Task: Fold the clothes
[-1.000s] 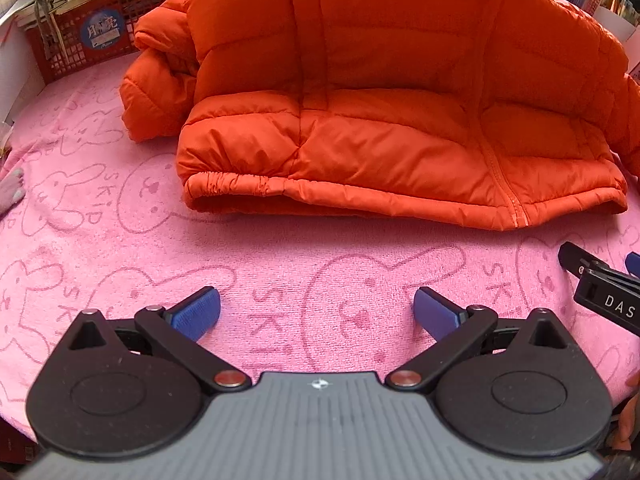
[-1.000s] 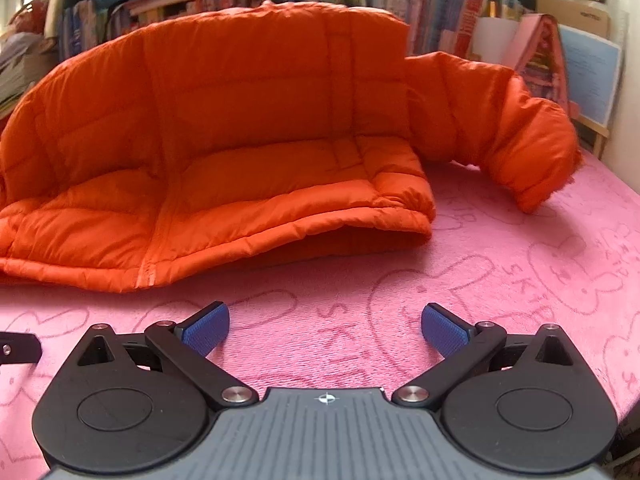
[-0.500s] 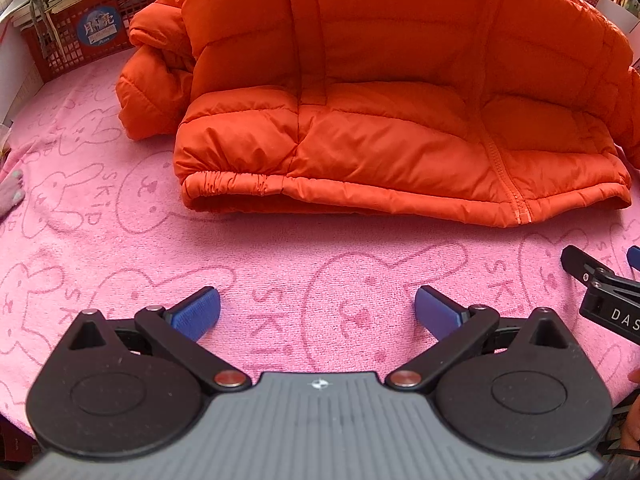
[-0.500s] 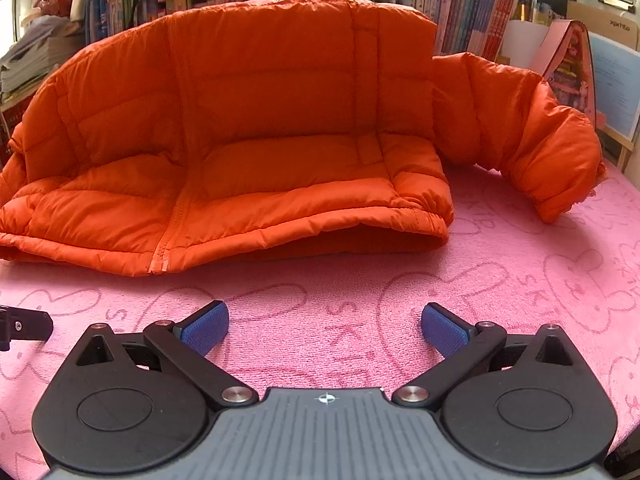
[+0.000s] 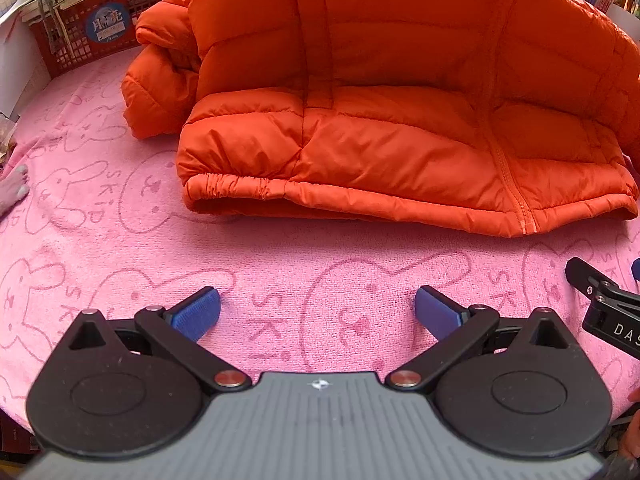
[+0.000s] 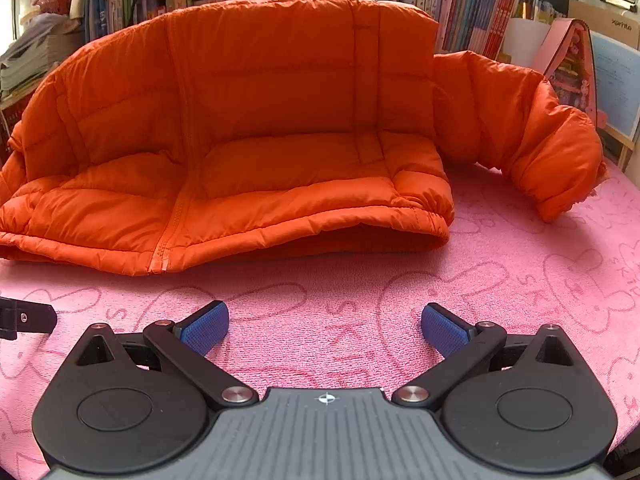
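Holding papers: red crate [image 5: 86,36]; jacket [image 5: 384,112] on towel [image 5: 280,264]

Bright, even light is filling both views; the orange puffer jacket [image 5: 392,120] is casting a soft shadow under its hem, and fisheye distortion is bending the edges.

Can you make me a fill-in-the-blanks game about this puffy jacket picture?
1. The puffy jacket is the colour ____.
2. The jacket lies on a pink towel printed with ____.
3. The left gripper and the right gripper are both ____ and hold nothing.
4. The basket behind the jacket is ____.

Missing words: orange; bunnies; open; red
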`<state>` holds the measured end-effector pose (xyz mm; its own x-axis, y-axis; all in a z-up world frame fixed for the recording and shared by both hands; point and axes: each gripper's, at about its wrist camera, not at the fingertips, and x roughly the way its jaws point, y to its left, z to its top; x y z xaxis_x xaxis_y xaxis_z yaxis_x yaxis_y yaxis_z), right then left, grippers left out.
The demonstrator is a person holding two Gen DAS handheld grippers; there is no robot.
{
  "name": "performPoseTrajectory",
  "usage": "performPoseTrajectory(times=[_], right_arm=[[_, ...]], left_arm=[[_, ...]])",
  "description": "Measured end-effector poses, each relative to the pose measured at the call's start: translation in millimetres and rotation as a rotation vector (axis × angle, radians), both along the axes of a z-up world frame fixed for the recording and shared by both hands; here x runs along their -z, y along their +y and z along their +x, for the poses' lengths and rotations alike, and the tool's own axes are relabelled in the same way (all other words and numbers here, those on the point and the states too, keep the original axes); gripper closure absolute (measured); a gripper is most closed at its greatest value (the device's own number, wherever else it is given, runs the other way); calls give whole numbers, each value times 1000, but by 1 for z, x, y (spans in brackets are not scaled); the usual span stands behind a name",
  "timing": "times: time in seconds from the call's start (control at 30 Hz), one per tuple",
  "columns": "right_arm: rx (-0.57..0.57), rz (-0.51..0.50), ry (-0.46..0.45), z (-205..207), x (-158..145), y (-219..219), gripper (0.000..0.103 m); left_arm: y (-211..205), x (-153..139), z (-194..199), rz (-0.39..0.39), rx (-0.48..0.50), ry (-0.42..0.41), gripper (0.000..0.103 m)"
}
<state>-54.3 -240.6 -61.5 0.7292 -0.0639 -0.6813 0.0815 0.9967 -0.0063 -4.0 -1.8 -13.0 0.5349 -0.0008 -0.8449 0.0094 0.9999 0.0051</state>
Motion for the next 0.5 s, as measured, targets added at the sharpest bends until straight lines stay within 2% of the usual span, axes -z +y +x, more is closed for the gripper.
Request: performPoseTrajectory(times=[0.13, 0.2, 0.3, 0.5], right_arm=[[1, 3, -3, -1, 1, 0, 0], [0, 1, -5, -2, 2, 0, 0], [0, 2, -7, -2, 2, 0, 0], [-28, -4, -103, -13, 11, -2, 0]], left_arm=[[-3, 0, 2, -3, -11, -25, 0], [-6, 4, -4, -3, -19, -78, 0], [3, 12, 15, 0, -22, -113, 0], [10, 9, 19, -14, -16, -66, 0]])
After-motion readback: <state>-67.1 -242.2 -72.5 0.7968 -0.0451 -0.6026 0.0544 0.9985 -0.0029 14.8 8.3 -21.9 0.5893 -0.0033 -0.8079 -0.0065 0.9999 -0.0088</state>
